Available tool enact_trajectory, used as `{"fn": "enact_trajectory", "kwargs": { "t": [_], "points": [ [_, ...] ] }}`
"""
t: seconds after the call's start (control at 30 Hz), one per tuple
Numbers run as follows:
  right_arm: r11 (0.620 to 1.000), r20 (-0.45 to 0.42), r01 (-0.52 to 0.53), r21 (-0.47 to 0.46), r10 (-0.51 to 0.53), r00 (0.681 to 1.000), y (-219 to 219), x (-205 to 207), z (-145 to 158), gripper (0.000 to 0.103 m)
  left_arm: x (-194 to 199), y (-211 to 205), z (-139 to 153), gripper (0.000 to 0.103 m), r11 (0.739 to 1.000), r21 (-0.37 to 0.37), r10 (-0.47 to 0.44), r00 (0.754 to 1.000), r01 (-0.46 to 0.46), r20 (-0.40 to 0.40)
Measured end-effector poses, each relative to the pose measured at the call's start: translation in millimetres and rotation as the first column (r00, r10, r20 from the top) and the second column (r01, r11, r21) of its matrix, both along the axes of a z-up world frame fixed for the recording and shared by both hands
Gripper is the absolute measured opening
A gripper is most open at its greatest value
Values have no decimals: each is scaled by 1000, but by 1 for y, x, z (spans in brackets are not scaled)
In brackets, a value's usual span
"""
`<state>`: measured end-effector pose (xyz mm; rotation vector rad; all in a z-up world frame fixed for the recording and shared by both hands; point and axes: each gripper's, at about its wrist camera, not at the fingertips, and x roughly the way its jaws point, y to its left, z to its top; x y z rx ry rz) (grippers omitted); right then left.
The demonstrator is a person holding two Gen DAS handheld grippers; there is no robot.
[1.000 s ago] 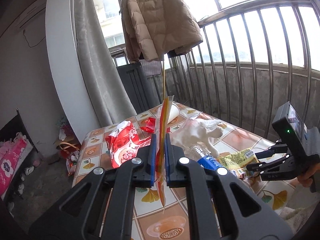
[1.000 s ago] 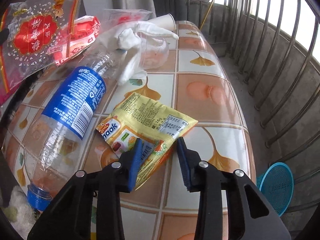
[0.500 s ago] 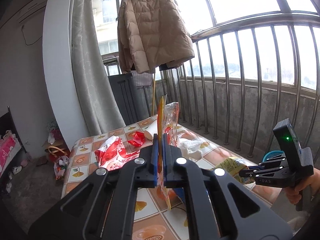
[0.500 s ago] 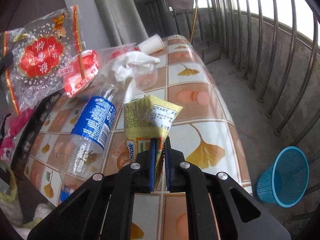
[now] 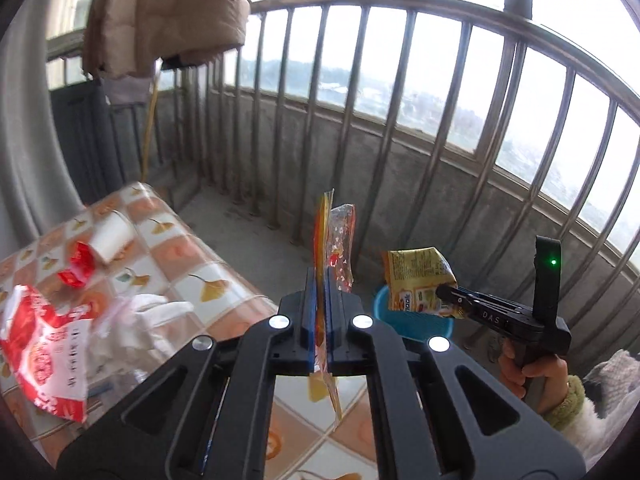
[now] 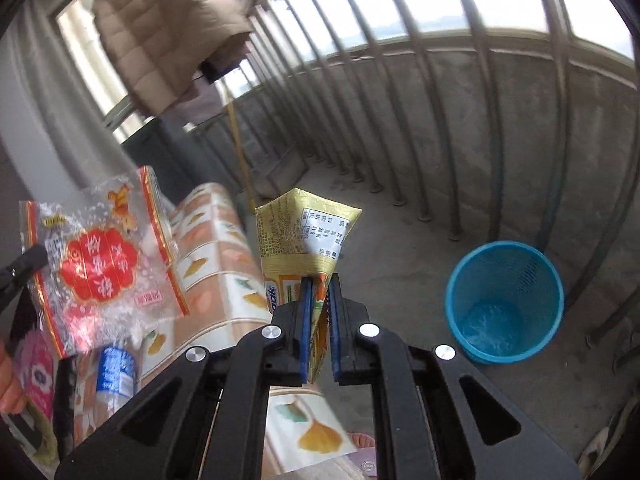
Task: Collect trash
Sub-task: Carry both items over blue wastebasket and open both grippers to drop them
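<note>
My left gripper point(image 5: 319, 280) is shut on a clear plastic wrapper with red print point(image 5: 339, 240), held edge-on above the table's corner; the wrapper shows flat in the right wrist view point(image 6: 100, 264). My right gripper point(image 6: 319, 284) is shut on a yellow snack packet point(image 6: 304, 232), held in the air off the table's edge; the packet also shows in the left wrist view point(image 5: 416, 276). A blue mesh bin point(image 6: 504, 300) stands on the balcony floor, right of and below the packet; in the left wrist view point(image 5: 416, 320) it sits behind the packet.
On the tiled table point(image 5: 192, 256) lie a red-and-white bag point(image 5: 44, 352), a white paper cup point(image 5: 112, 236), a red scrap point(image 5: 76, 268), white crumpled plastic point(image 5: 148, 320) and a blue-label bottle point(image 6: 116, 376). Steel railing bars point(image 5: 400, 120) close the balcony. A beige coat point(image 5: 168, 12) hangs above.
Both grippers have swung right, off the table toward the balcony floor, each carrying its wrapper. The blue bin has come into fuller view below the right gripper.
</note>
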<state>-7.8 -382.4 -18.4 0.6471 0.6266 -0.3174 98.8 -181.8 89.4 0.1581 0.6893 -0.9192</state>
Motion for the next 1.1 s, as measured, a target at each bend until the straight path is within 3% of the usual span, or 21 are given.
{"fn": "enact_trajectory", "kwargs": {
  "t": [0.1,0.27,0.43,0.57,0.6,0.63,0.7,0.77,0.9,1.03,1.1],
  "points": [
    [986,-56,141,83,-137,989,-41,-14,-25,8,25,-71,-24,2,993,54,-96,983,106,-155],
    [933,-152,329,150,-307,940,-97,-34,-69,9,37,-189,-88,2,944,184,-216,932,275,-290],
    [875,-263,445,193,-390,882,-139,-38,-120,10,37,-279,-157,2,906,217,-247,871,362,-424],
    [825,-317,514,234,-435,843,-168,-35,-162,15,37,-335,-207,2,889,263,-227,859,375,-458],
    [810,-333,536,237,-450,828,-176,-34,-173,19,39,-346,-220,4,889,277,-209,861,364,-464],
    [799,-346,552,237,-461,817,-184,-34,-186,32,41,-357,-232,13,890,283,-194,857,359,-478],
    [784,-391,570,248,-457,799,-198,-35,-210,46,43,-371,-253,34,889,298,-165,849,348,-502],
    [754,-439,604,259,-466,769,-204,-40,-229,48,42,-377,-266,36,891,320,-133,860,321,-493],
    [719,-455,641,270,-491,743,-200,-52,-241,59,42,-363,-269,36,884,320,-134,841,340,-524],
    [732,-434,632,253,-498,751,-191,-55,-232,62,44,-347,-247,41,894,311,-153,871,323,-466],
    [744,-420,624,238,-500,757,-187,-56,-222,63,43,-334,-229,41,913,304,-133,905,271,-405]
  ]
}}
